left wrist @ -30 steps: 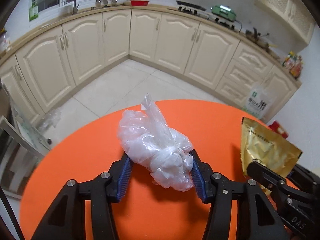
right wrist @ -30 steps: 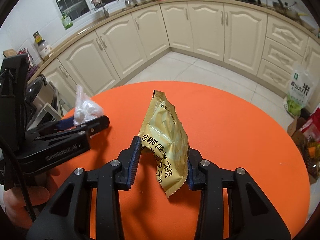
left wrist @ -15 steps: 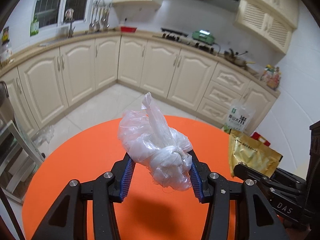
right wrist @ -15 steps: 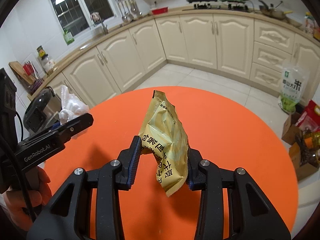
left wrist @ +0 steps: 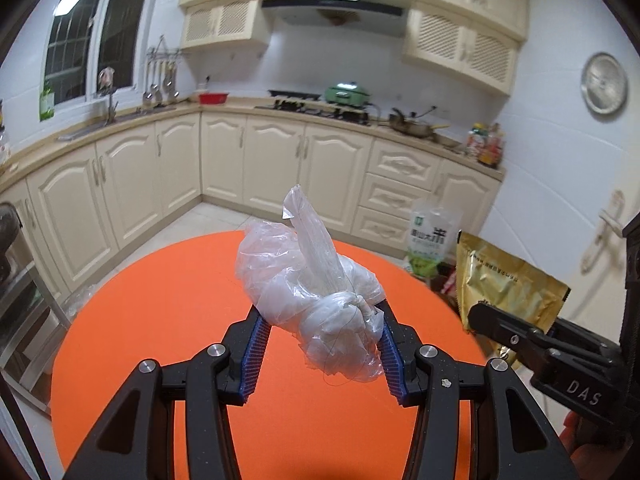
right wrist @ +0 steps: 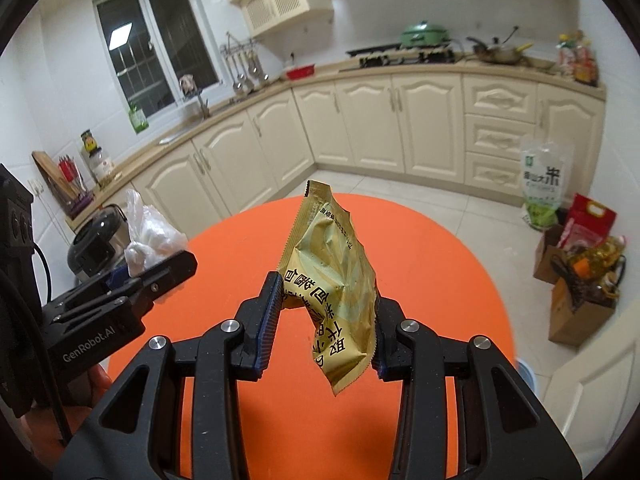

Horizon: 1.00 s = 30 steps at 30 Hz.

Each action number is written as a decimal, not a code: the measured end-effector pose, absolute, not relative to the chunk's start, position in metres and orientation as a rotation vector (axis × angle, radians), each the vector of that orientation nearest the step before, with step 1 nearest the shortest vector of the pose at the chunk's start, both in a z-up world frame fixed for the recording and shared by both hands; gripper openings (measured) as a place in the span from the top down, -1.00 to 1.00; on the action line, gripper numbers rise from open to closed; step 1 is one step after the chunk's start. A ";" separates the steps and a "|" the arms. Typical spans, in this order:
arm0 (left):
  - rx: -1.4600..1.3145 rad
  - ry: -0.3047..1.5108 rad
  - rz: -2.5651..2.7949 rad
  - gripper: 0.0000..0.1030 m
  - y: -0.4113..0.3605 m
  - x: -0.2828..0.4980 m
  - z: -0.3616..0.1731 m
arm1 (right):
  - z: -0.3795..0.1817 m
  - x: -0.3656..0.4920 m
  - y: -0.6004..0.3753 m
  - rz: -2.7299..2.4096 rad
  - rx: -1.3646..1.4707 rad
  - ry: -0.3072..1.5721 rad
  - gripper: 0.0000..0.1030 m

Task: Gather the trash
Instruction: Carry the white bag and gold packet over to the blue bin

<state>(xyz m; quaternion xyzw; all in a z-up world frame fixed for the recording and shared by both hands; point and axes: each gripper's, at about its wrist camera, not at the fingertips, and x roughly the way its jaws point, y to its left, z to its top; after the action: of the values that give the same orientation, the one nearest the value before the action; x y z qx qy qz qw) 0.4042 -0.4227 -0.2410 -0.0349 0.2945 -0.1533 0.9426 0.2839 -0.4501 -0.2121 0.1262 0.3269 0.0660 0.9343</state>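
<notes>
1. At the bottom centre of the left wrist view, the left gripper (left wrist: 320,344) is clamped on a knotted clear plastic bag (left wrist: 316,296); its blue-padded fingers (left wrist: 254,352) press both sides of the crumpled bundle, and a twisted tail of the bag sticks up toward the middle of the frame.
2. At the bottom centre of the right wrist view, the right gripper (right wrist: 322,320) pinches a gold snack wrapper (right wrist: 332,280) with black printed characters; the wrapper stands nearly upright between the pads, its top corner reaching mid-frame and its lower end hanging below the fingers.
3. Beneath both tools lies a round orange table (left wrist: 168,304), filling the lower half of each view.
4. At the lower right of the left wrist view, the right gripper appears from the side with the gold wrapper rising above it; at the lower left of the right wrist view, the left gripper shows with the plastic bag at its tip.
5. Past the table edge, right of centre, a bag of rice (right wrist: 542,184) leans against the cream cabinets (left wrist: 276,168), with cardboard boxes (right wrist: 576,296) of groceries on the tiled floor at the right edge.
6. Along the far wall, in the upper half, a counter carries a green pot (left wrist: 346,94) on the stove.
</notes>
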 end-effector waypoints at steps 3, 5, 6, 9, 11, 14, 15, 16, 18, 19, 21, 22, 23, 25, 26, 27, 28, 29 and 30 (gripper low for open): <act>-0.063 0.568 -0.353 0.11 -0.431 0.359 -0.233 | -0.197 0.246 -0.464 0.098 0.266 0.624 0.30; -0.057 0.556 -0.381 0.11 -0.439 0.336 -0.232 | -0.190 0.225 -0.476 0.075 0.273 0.602 0.30; -0.053 0.553 -0.397 0.11 -0.443 0.327 -0.232 | -0.187 0.216 -0.482 0.065 0.276 0.595 0.30; -0.048 0.546 -0.448 0.11 -0.452 0.296 -0.235 | -0.180 0.189 -0.503 0.021 0.280 0.577 0.30; -0.048 0.539 -0.481 0.11 -0.456 0.285 -0.235 | -0.177 0.174 -0.520 -0.008 0.290 0.564 0.30; -0.037 0.514 -0.526 0.11 -0.463 0.281 -0.234 | -0.175 0.156 -0.543 -0.053 0.305 0.545 0.30; -0.036 0.507 -0.536 0.10 -0.462 0.283 -0.235 | -0.174 0.154 -0.550 -0.063 0.309 0.541 0.30; -0.034 0.502 -0.549 0.10 -0.464 0.283 -0.236 | -0.175 0.150 -0.557 -0.074 0.312 0.537 0.30; -0.029 0.509 -0.573 0.10 -0.465 0.290 -0.240 | -0.178 0.142 -0.570 -0.100 0.319 0.533 0.30; -0.023 0.520 -0.585 0.10 -0.469 0.294 -0.242 | -0.181 0.141 -0.579 -0.113 0.328 0.536 0.30; -0.013 0.555 -0.617 0.10 -0.477 0.300 -0.249 | -0.190 0.138 -0.595 -0.136 0.342 0.547 0.30; -0.005 0.578 -0.635 0.10 -0.482 0.314 -0.250 | -0.196 0.139 -0.604 -0.153 0.351 0.558 0.30; 0.006 0.608 -0.654 0.10 -0.489 0.318 -0.256 | -0.204 0.140 -0.615 -0.168 0.365 0.569 0.30; 0.027 0.667 -0.680 0.10 -0.502 0.327 -0.268 | -0.220 0.142 -0.638 -0.192 0.393 0.596 0.30; 0.038 0.692 -0.691 0.10 -0.509 0.334 -0.272 | -0.229 0.145 -0.649 -0.204 0.404 0.611 0.30; 0.047 0.715 -0.699 0.10 -0.516 0.339 -0.278 | -0.239 0.147 -0.660 -0.214 0.417 0.628 0.30; 0.062 0.734 -0.706 0.10 -0.524 0.344 -0.283 | -0.244 0.148 -0.667 -0.219 0.426 0.639 0.30; 0.082 0.756 -0.716 0.10 -0.532 0.347 -0.289 | -0.254 0.151 -0.676 -0.228 0.441 0.656 0.30; 0.102 0.777 -0.722 0.10 -0.540 0.350 -0.295 | -0.262 0.155 -0.684 -0.237 0.453 0.672 0.30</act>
<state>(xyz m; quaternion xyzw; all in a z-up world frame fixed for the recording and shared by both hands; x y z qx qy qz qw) 0.3500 -0.5401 -0.2952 0.0487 0.3706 -0.3442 0.8613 0.1549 -0.6843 -0.2621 0.2200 0.3260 -0.1148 0.9122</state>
